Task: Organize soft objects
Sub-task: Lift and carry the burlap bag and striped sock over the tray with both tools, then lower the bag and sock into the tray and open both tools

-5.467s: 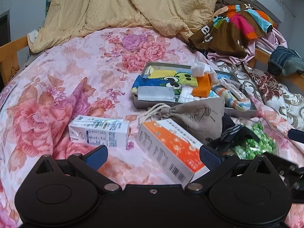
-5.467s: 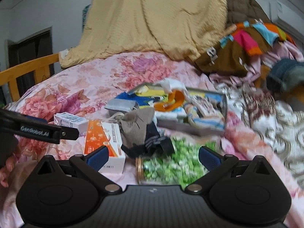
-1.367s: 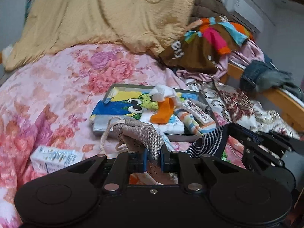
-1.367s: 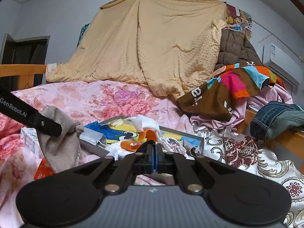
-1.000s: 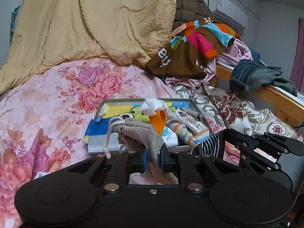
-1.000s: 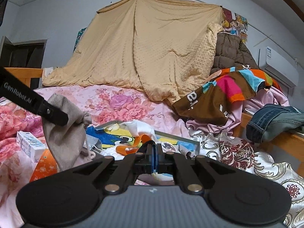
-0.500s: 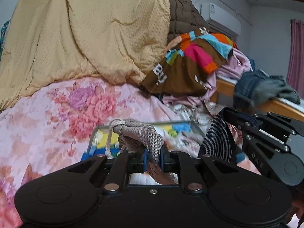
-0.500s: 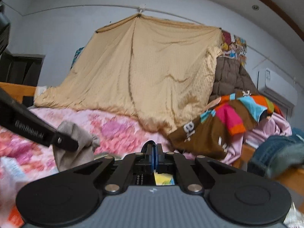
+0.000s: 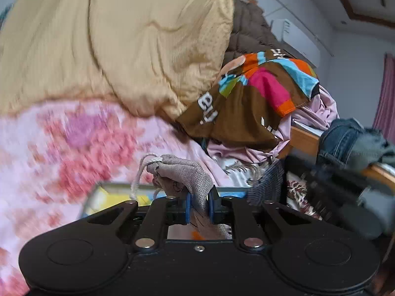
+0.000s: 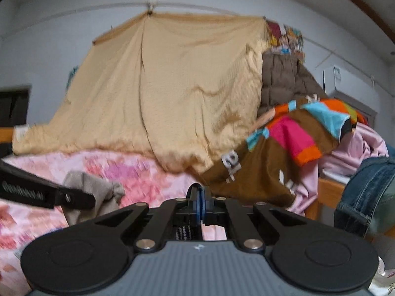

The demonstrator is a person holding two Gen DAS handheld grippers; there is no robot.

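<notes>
Floral bedding (image 9: 61,148) blurs beneath both grippers. Left fingers (image 9: 188,208) are clamped on a grey pouch (image 9: 184,175), held above the bed with its white cord (image 9: 138,175) dangling over the tray (image 9: 103,187). Right gripper (image 10: 198,204) is closed; dark striped fabric (image 9: 266,185) hangs from it in the left view. Both pieces look light and limp, so they will likely sag; pinching a bunched fold near the neck seems safest.
</notes>
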